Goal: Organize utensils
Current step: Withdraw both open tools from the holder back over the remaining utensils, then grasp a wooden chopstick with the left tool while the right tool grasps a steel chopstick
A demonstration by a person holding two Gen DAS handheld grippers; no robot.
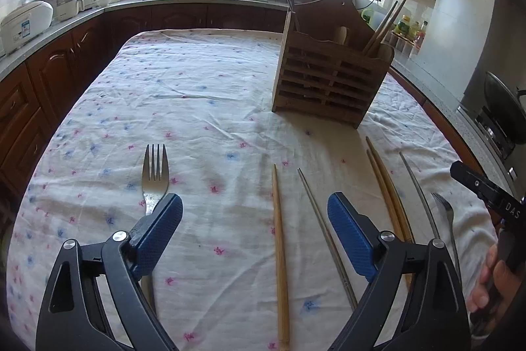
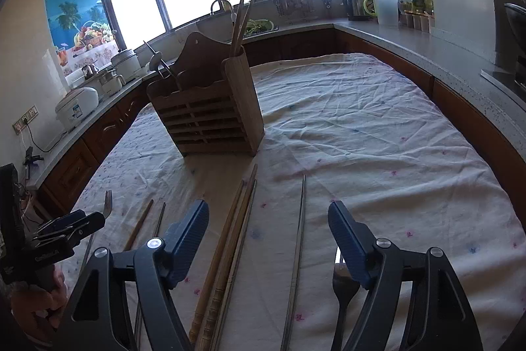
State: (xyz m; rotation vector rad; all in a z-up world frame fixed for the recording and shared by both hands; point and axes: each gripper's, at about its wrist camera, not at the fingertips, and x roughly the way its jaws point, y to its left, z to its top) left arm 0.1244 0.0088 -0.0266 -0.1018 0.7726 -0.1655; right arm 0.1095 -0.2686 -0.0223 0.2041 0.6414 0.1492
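Both my left gripper (image 1: 254, 224) and right gripper (image 2: 268, 231) released; chopsticks (image 2: 227, 252) between right fingers, holder (image 2: 210, 117) ahead.

Left wrist view: mounted low over the near edge of the table (image 1: 203, 81), facing its far edge and the windows beyond, close to the cloth; right wrist view: equally low at the near edge, set further right, facing the far left corner; both views share the wooden utensil holder (image 1: 328, 81) (image 2: 210, 117) at mid-table and the chopsticks (image 1: 281, 252) (image 2: 227, 252) lying before it; each view catches the opposite gripper at its margin.
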